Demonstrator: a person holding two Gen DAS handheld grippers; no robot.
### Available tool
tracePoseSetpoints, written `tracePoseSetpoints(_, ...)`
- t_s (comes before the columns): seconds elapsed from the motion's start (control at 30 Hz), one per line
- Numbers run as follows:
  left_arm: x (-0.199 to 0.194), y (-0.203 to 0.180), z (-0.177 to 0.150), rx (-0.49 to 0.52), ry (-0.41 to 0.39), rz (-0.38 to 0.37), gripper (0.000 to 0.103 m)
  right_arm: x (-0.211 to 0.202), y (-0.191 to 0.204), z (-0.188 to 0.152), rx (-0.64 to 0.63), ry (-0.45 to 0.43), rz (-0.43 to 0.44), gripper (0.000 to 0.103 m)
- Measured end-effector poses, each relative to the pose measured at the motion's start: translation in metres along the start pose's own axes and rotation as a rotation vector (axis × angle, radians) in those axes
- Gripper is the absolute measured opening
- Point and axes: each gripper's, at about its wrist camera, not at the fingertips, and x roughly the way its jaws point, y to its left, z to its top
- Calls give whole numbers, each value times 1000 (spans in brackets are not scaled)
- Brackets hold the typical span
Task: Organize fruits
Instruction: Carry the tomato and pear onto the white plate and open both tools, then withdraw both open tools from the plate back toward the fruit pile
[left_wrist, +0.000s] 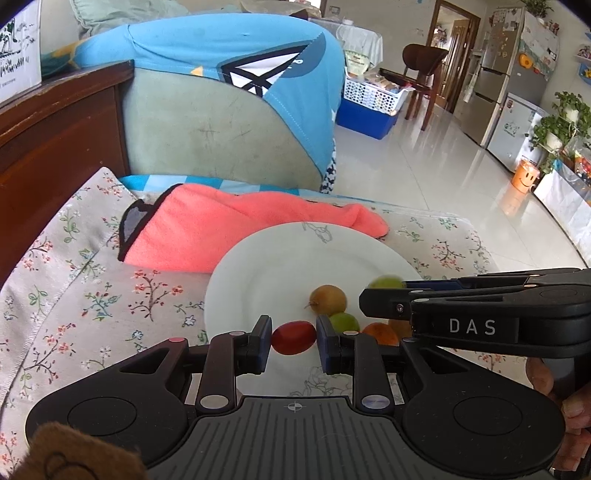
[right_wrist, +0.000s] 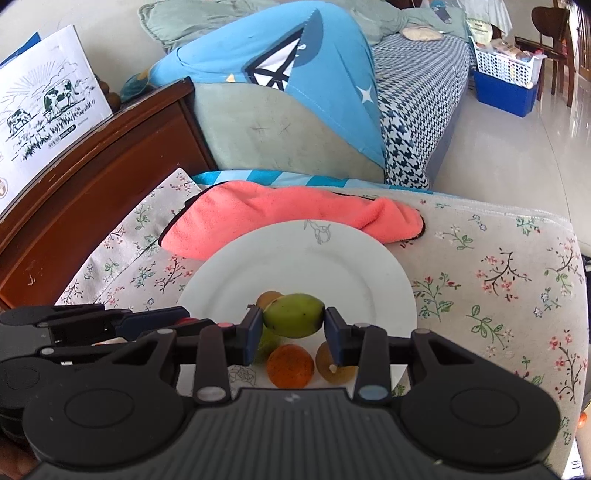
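A white plate (left_wrist: 288, 254) lies on a floral cloth and holds several small fruits. My left gripper (left_wrist: 294, 341) is shut on a red fruit (left_wrist: 293, 337) just above the plate's near rim. A yellow-brown fruit (left_wrist: 328, 299), a green one (left_wrist: 344, 322) and an orange one (left_wrist: 380, 332) lie on the plate beside it. My right gripper (right_wrist: 293, 334) is shut on a green fruit (right_wrist: 293, 315) over the plate (right_wrist: 295, 258). Below it lie an orange fruit (right_wrist: 290, 366) and a yellow-brown fruit (right_wrist: 332, 363). The right gripper also shows in the left wrist view (left_wrist: 384, 291).
A coral-pink towel (left_wrist: 221, 229) lies behind the plate, partly under its rim. A green cushion with a blue cover (left_wrist: 229, 122) stands behind it. A dark wooden bed frame (left_wrist: 55, 129) is on the left. The cloth's edge drops to the tiled floor (left_wrist: 461, 166) on the right.
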Motion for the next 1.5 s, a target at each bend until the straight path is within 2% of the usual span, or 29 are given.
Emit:
tracePoseSetpoints(0.27, -11, 4, 6, -25, -19, -12, 32, -4, 1, 2, 8, -16, 8, 39)
tracePoseSetpoints(0.33, -16, 6, 8, -38, -26, -11, 41, -6, 2, 2, 8, -21, 12, 39)
tracePoseSetpoints(0.37, -19, 8, 8, -43, -31, -5, 51, -7, 2, 2, 9, -24, 15, 39)
tracePoseSetpoints(0.4, -22, 9, 9, -45, -38, 2, 54, -8, 3, 3, 9, -27, 18, 39)
tracePoseSetpoints(0.53, -33, 15, 11, -39, -47, 26, 55, -14, 9, 3, 1, -37, 37, 39)
tracePoseSetpoints(0.8, -47, 32, 6, -47, -36, 67, 66, -22, 20, -4, -21, -34, 53, 39)
tracePoseSetpoints(1.13, -70, 61, -7, -93, -16, 114, 67, -30, 43, -22, -59, -9, 111, 39)
tracePoseSetpoints(1.5, -85, 80, -28, -94, 16, 147, 67, -34, 68, -51, -71, 34, 172, 39)
